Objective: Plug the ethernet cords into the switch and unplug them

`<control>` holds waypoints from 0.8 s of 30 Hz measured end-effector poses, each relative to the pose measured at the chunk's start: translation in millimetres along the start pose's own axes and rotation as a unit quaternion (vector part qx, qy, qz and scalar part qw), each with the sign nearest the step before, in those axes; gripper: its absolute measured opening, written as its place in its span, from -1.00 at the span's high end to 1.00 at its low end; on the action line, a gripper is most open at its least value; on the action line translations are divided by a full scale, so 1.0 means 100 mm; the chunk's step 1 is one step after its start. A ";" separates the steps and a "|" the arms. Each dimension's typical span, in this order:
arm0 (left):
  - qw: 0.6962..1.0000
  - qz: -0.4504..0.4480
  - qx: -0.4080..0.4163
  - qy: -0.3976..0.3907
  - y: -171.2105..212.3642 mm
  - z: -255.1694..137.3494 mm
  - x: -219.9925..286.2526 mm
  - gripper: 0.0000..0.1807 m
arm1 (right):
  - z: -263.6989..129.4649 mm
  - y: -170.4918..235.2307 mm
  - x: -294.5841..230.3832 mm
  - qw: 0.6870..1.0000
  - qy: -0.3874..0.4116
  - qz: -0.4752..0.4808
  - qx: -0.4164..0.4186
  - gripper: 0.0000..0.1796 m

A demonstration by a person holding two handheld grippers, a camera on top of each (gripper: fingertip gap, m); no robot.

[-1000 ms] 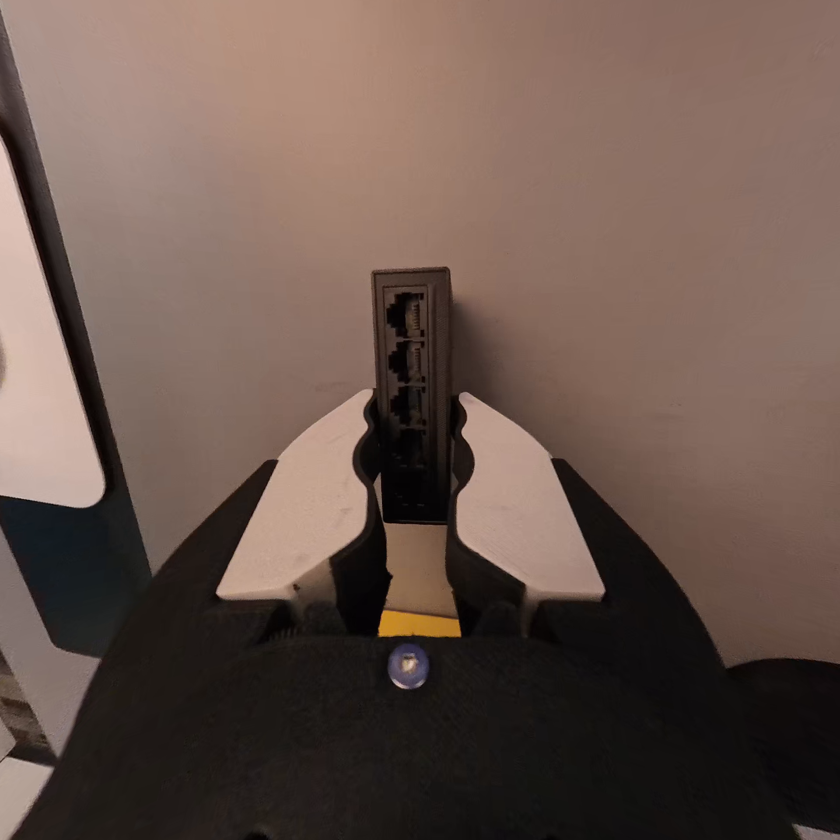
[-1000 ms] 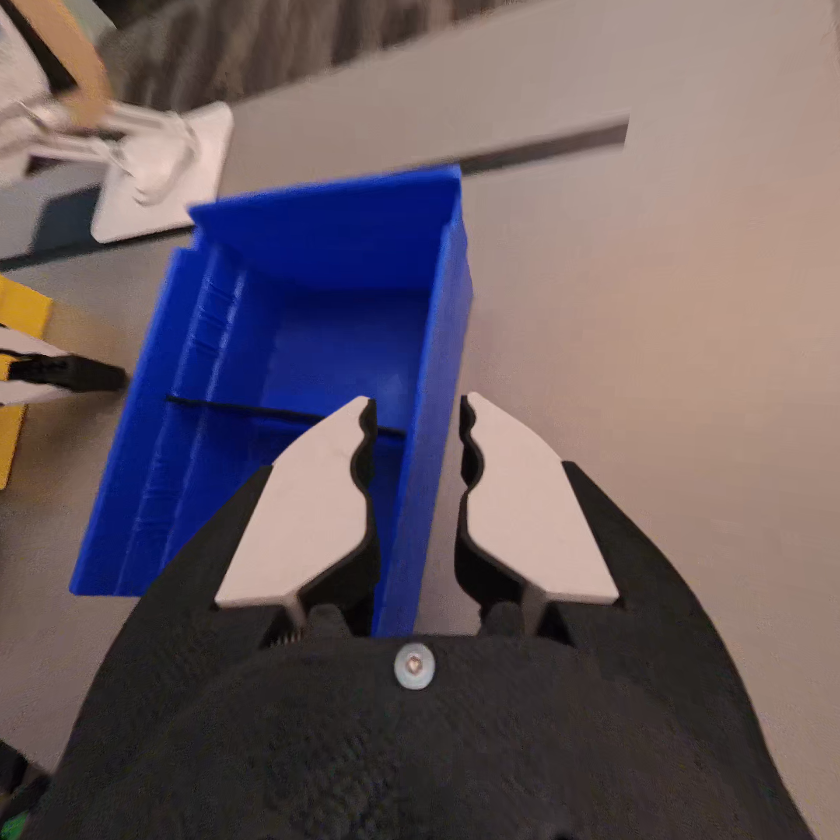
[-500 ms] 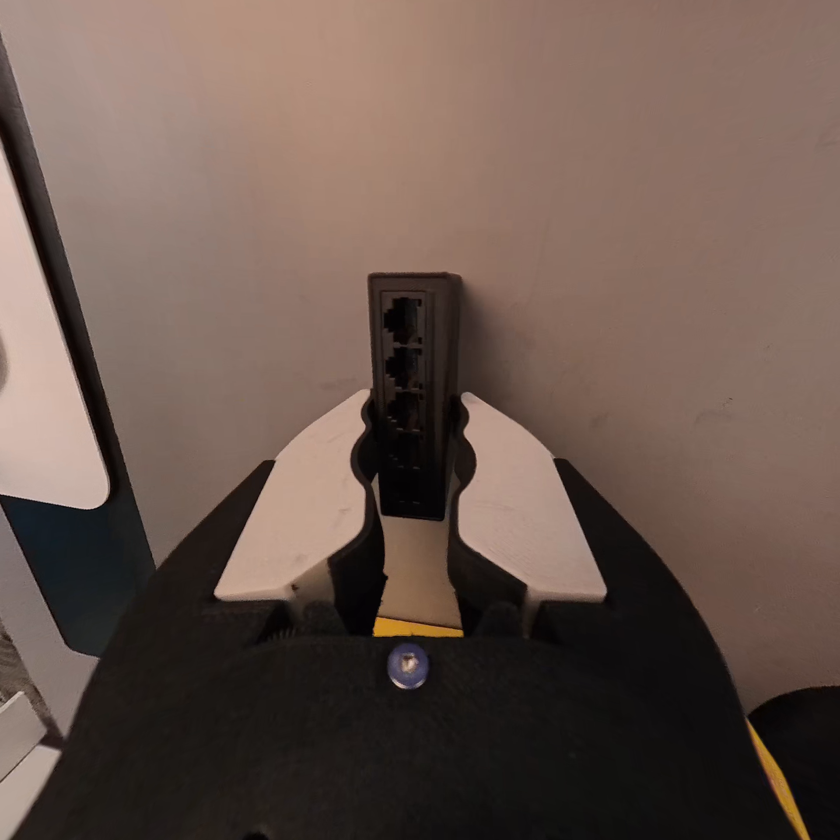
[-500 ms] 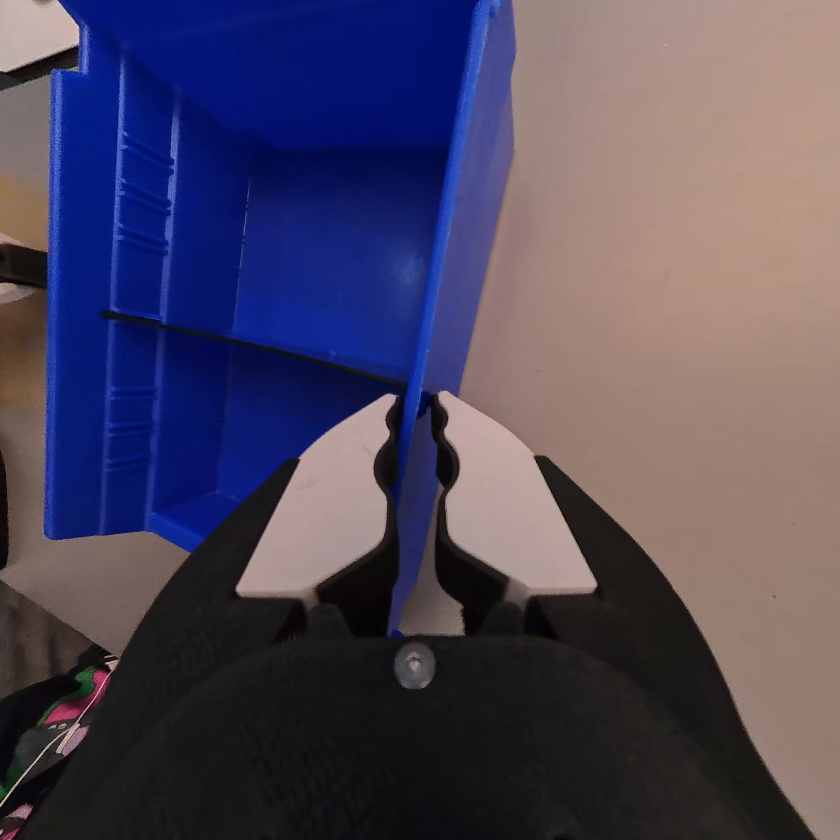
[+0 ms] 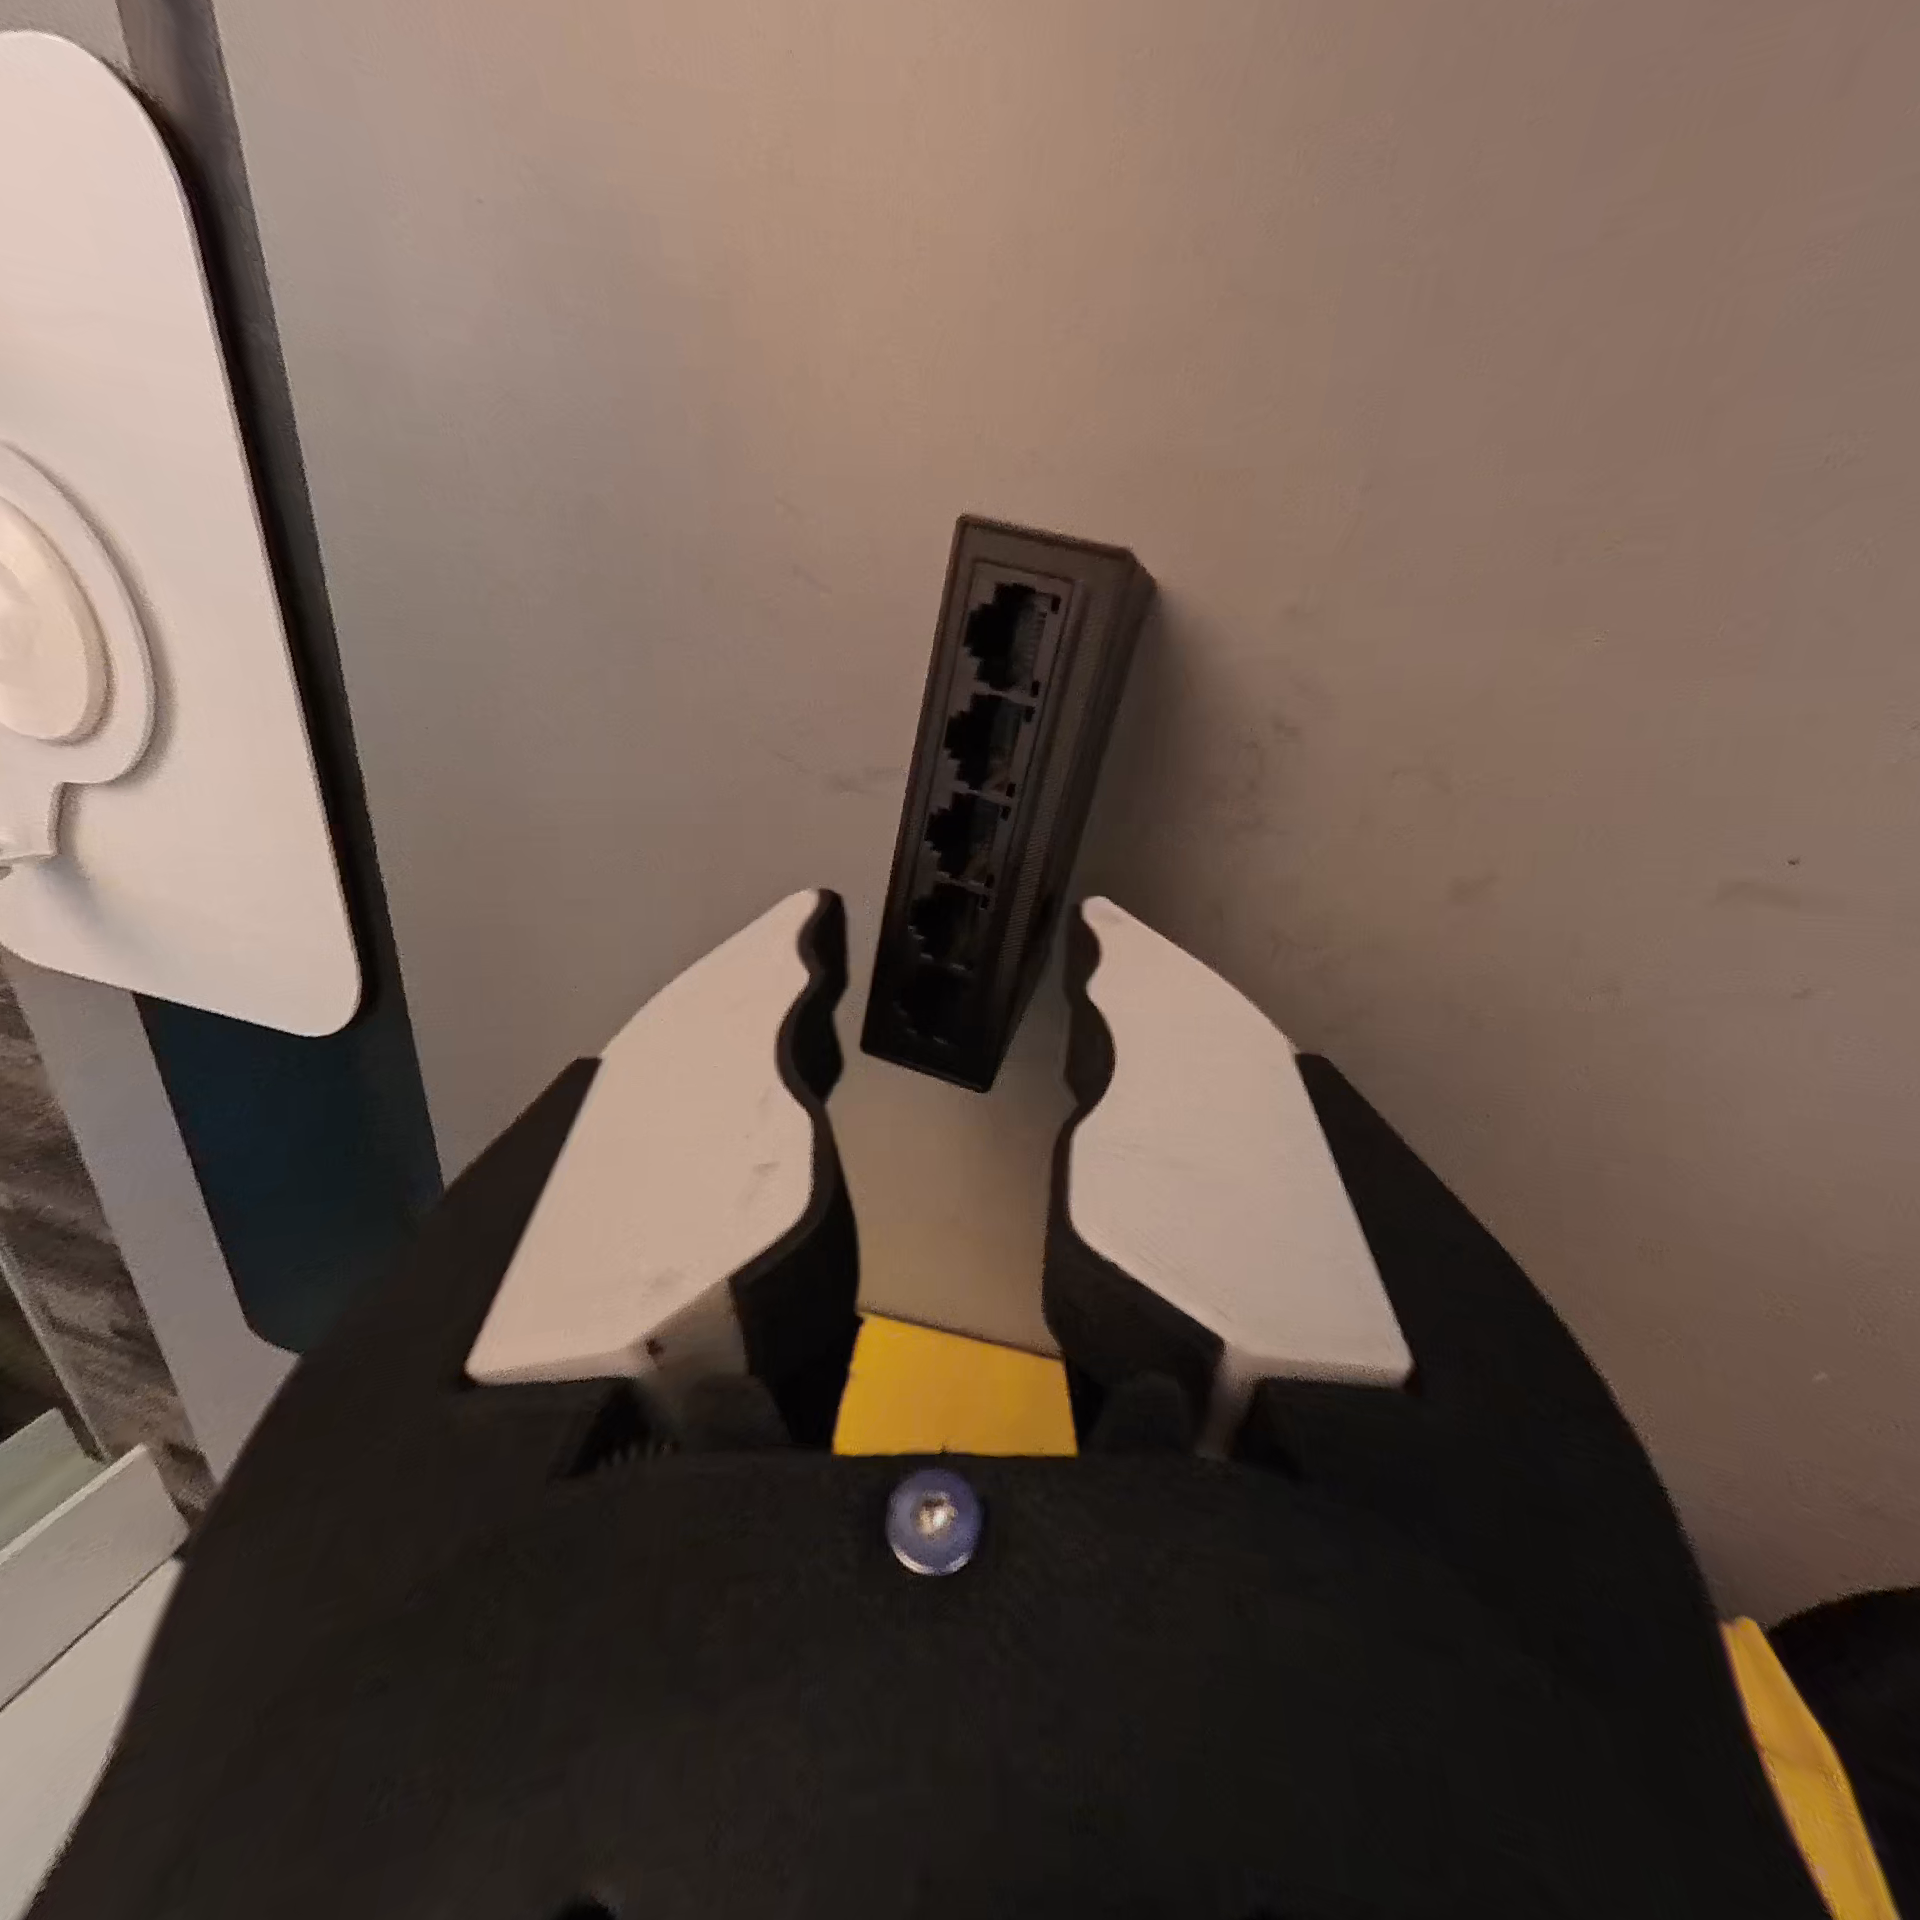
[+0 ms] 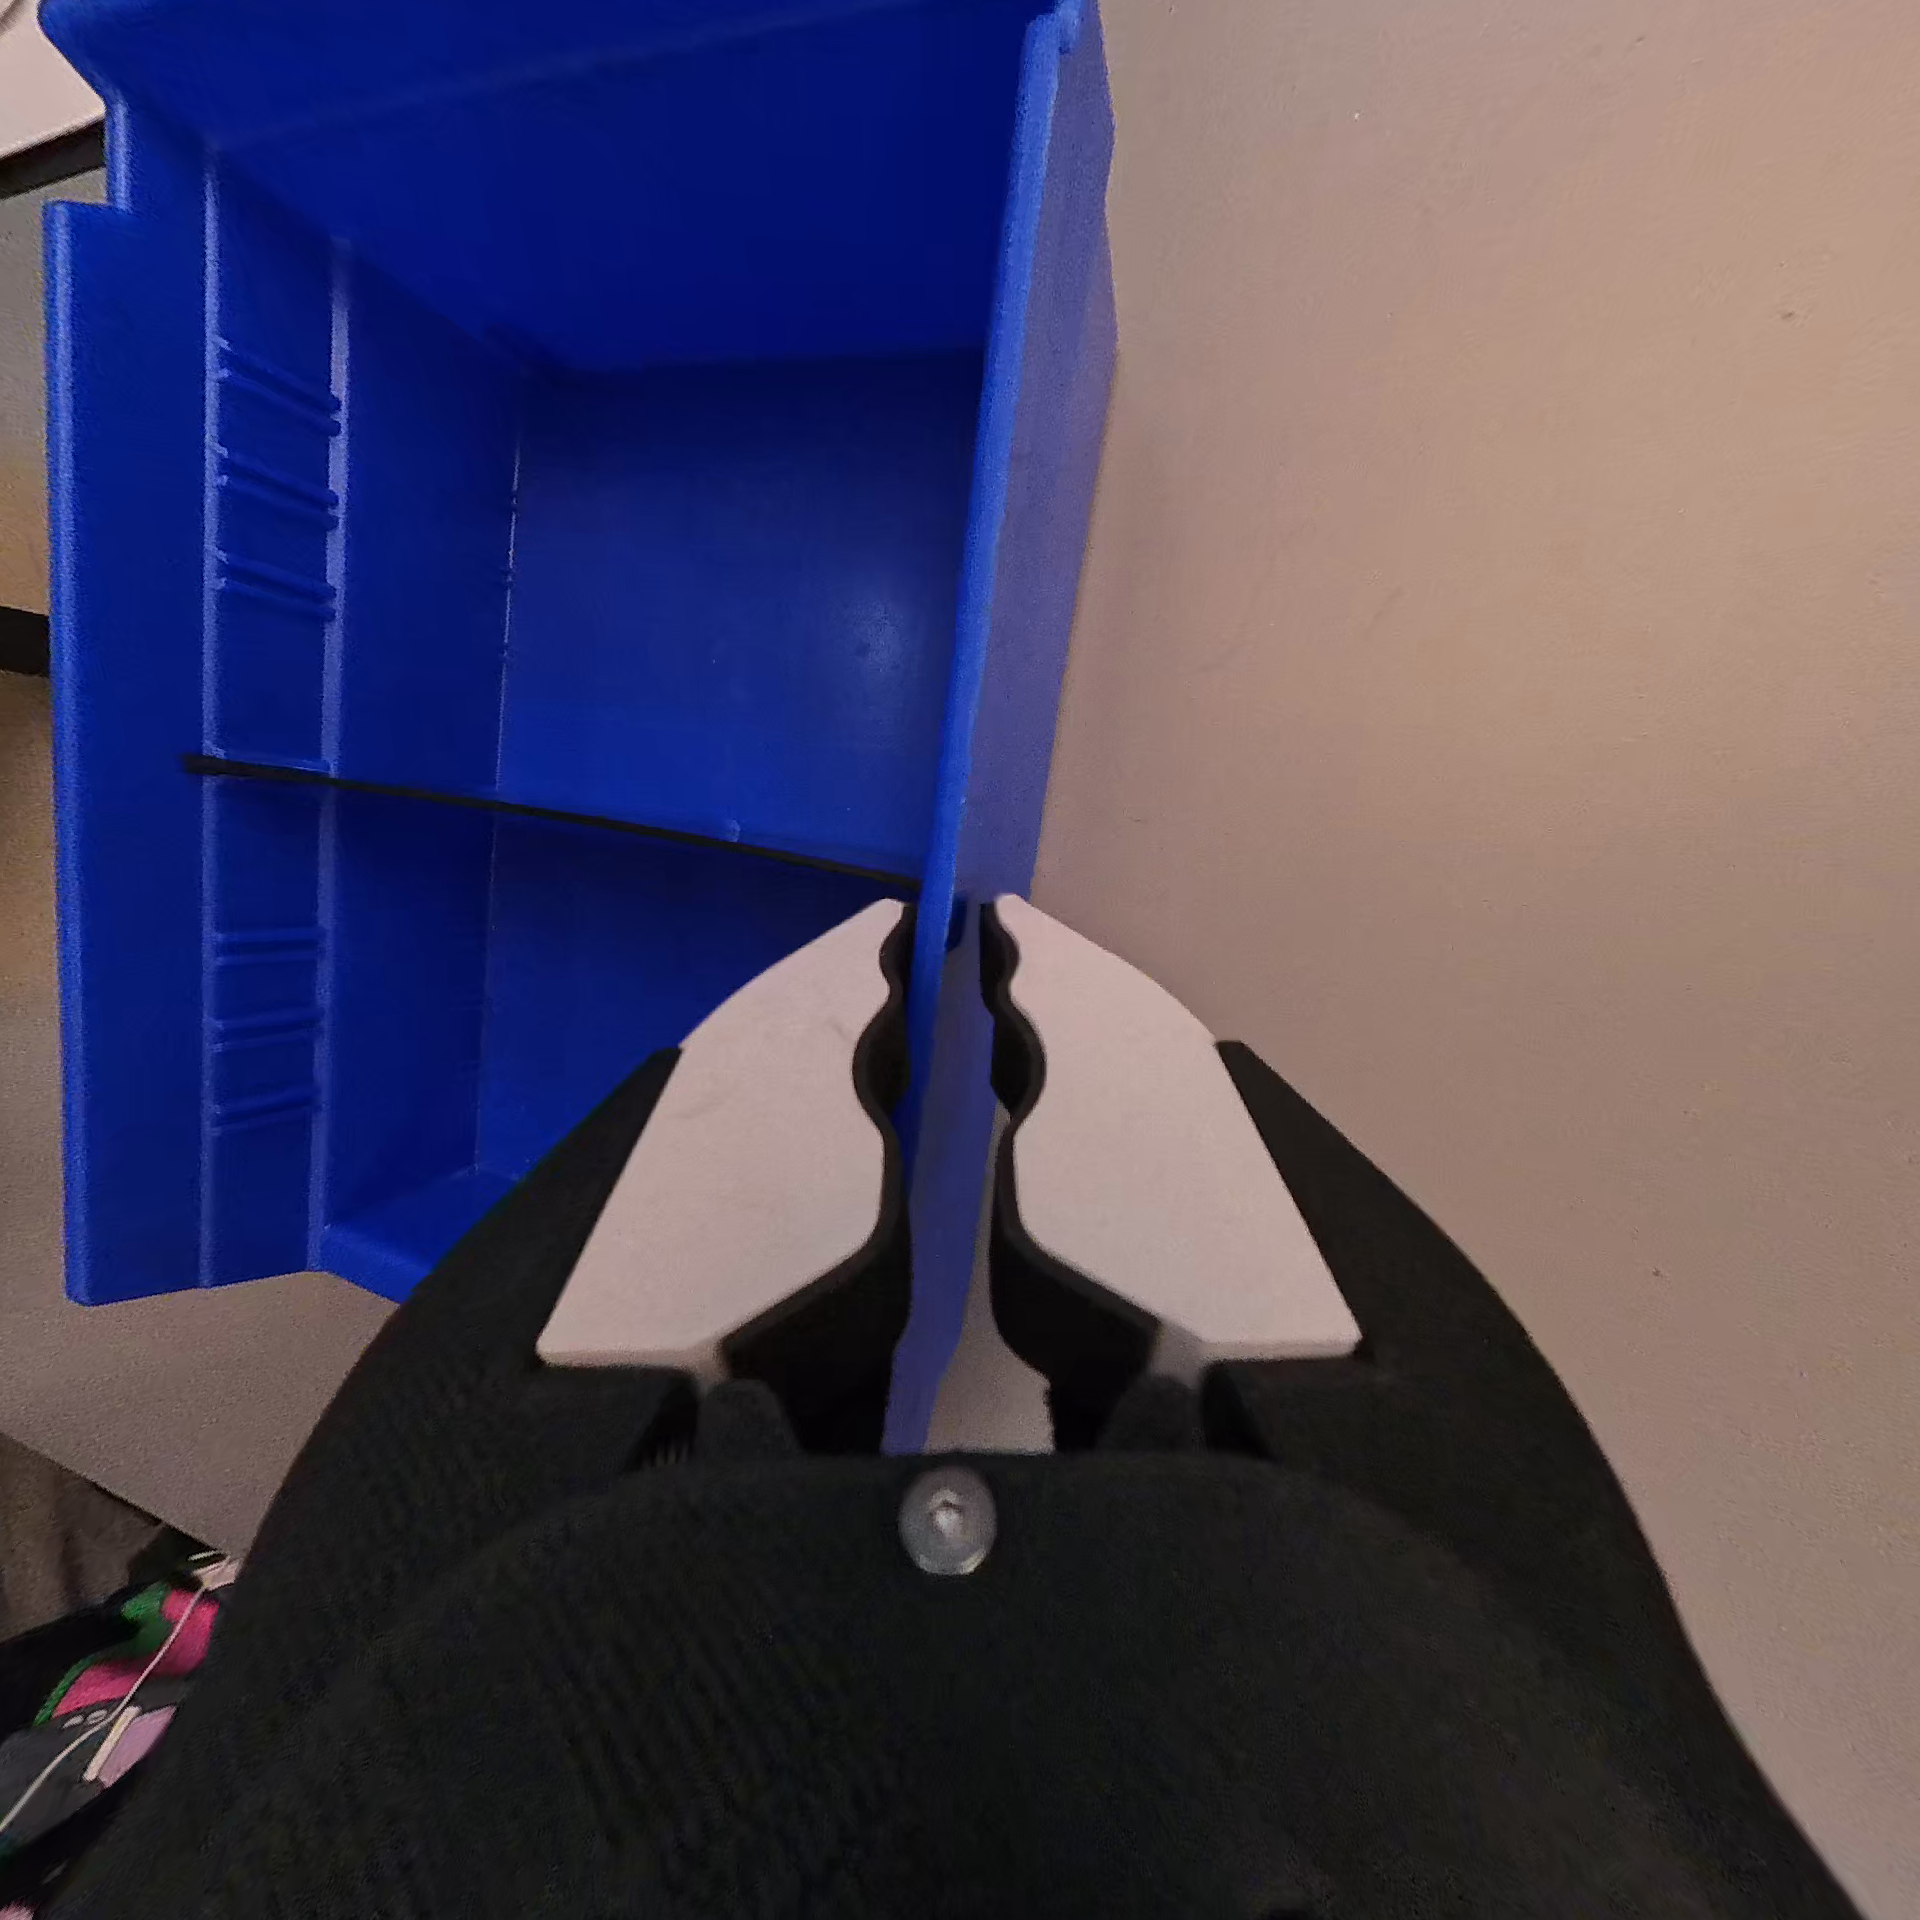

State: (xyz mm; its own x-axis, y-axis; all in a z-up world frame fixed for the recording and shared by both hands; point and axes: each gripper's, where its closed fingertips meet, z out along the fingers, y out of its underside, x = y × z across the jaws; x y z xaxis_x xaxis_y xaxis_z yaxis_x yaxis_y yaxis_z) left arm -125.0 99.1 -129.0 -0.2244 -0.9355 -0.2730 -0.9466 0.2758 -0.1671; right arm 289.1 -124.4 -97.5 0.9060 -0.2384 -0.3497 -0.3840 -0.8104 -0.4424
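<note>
Left gripper [image 5: 951, 914] points down at the tabletop [image 5: 1455, 520], jaws spread, clear of the black ethernet switch [image 5: 1003, 800] lying between its tips. Right gripper [image 6: 951, 914] is pinched on the blue bin [image 6: 665, 623], gripping its right wall.

In the left wrist view the switch [image 5: 1003, 805] lies on the table [image 5: 1455, 520] at mid-frame, tilted with its far end to the right, its near end between the tips of the left gripper [image 5: 951, 914] with a gap on each side; a flat stand base [image 5: 156, 582] fills the left edge. In the right wrist view the bin [image 6: 582, 623] takes the upper left and centre of the frame, a thin divider [image 6: 561, 810] crossing it from left to right, and the right gripper [image 6: 948, 914] at lower centre has its fingers either side of the bin's right wall, one inside and one outside. The table [image 6: 1507, 623] spreads to the right of the bin.
</note>
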 end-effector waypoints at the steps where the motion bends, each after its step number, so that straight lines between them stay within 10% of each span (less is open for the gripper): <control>1: 1.000 -0.002 -0.007 -0.005 0.01 -0.02 0.00 0.50 | 0.00 0.00 0.01 1.000 -0.002 0.004 0.000 0.83; 7: 0.982 0.100 -0.068 -0.146 -0.10 -0.46 -0.08 0.39 | 0.07 0.05 -0.01 0.999 -0.028 0.021 -0.022 0.70; 13: 0.894 0.235 -0.187 -0.333 -0.24 -1.05 -0.23 0.39 | 0.12 0.16 -0.05 0.997 -0.047 0.024 -0.056 0.61; 24: 0.792 0.324 -0.272 -0.441 -0.25 -1.62 -0.25 0.46 | 0.09 0.22 0.00 0.996 -0.039 0.043 -0.062 0.78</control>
State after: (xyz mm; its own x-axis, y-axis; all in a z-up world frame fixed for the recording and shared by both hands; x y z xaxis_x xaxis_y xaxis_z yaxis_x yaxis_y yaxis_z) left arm -133.6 79.5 35.0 -0.6815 -0.0520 -0.7299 -0.7125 0.2750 0.6456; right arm 279.5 -137.8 -114.5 0.8522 -0.2717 -0.4471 -0.4306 -0.8497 -0.3043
